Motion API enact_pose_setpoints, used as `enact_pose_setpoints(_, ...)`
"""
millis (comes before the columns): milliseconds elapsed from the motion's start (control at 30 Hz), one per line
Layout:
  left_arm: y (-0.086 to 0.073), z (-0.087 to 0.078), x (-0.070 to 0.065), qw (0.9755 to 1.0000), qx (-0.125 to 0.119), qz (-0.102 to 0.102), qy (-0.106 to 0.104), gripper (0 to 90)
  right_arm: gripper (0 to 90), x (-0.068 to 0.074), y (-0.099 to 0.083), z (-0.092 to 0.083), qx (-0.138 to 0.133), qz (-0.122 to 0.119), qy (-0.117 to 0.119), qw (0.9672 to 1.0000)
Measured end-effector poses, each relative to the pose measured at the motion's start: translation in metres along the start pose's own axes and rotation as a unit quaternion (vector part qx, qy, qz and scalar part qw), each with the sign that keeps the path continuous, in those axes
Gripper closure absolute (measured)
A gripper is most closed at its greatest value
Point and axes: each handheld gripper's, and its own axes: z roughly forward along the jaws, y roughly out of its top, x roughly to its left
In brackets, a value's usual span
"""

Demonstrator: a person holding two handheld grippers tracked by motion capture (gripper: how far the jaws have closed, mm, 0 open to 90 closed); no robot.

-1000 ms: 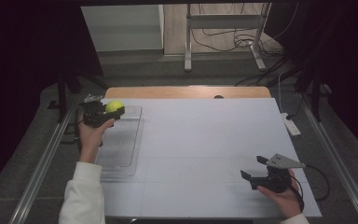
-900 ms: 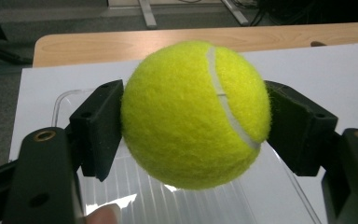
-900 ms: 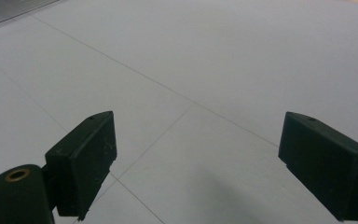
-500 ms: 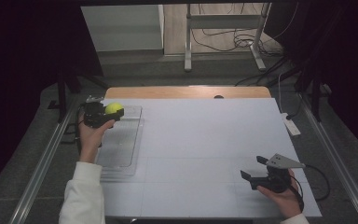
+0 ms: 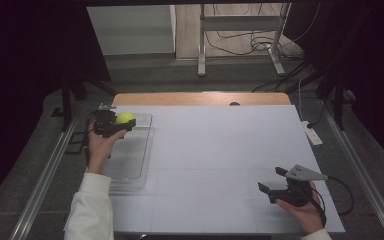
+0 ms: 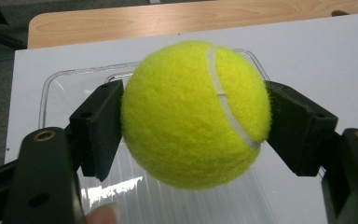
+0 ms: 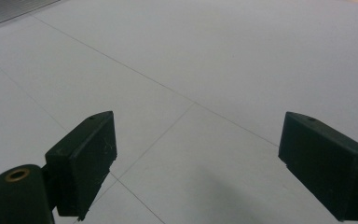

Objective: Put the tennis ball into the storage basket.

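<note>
The counter [image 5: 220,165] is a broad, flat white sheet with faint seams, its wide middle bare, with a strip of wood showing along the far edge. At its left edge lies a clear, glossy plastic tray [image 5: 135,160] with rounded corners. Above the tray's far end the left tool [image 5: 122,123] grips a fuzzy yellow tennis ball [image 5: 125,118], both pads pressed on it. At the near right the right tool [image 5: 274,182] rests with its jaws spread apart over bare sheet.

No readable text, label or number anywhere — tennis ball [image 6: 193,114] shows plain white seam, no brand.
</note>
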Motion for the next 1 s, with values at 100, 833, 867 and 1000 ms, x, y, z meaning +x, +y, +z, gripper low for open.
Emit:
enact_pose_setpoints(100, -0.001, 0.002, 0.000, 1.0000, 0.006, 0.000, 0.001, 26.7, 11.8, 0.000, 0.000, 0.000, 0.001, -0.001, -0.002, 1.0000)
enact_pose_setpoints(833, -0.005, 0.015, 0.002, 0.9989, 0.041, 0.012, 0.019, 26.7, 11.8, 0.000, 0.000, 0.000, 0.001, -0.001, -0.002, 1.0000)
enact_pose_setpoints(867, -0.005, 0.016, 0.002, 0.9988, 0.042, 0.014, 0.021, 26.7, 11.8, 0.000, 0.000, 0.000, 0.000, 0.000, 0.000, 1.0000)
enact_pose_setpoints(1000, -0.006, 0.017, 0.003, 0.9986, 0.046, 0.014, 0.022, 26.7, 11.8, 0.000, 0.000, 0.000, 0.001, -0.001, 0.000, 1.0000)
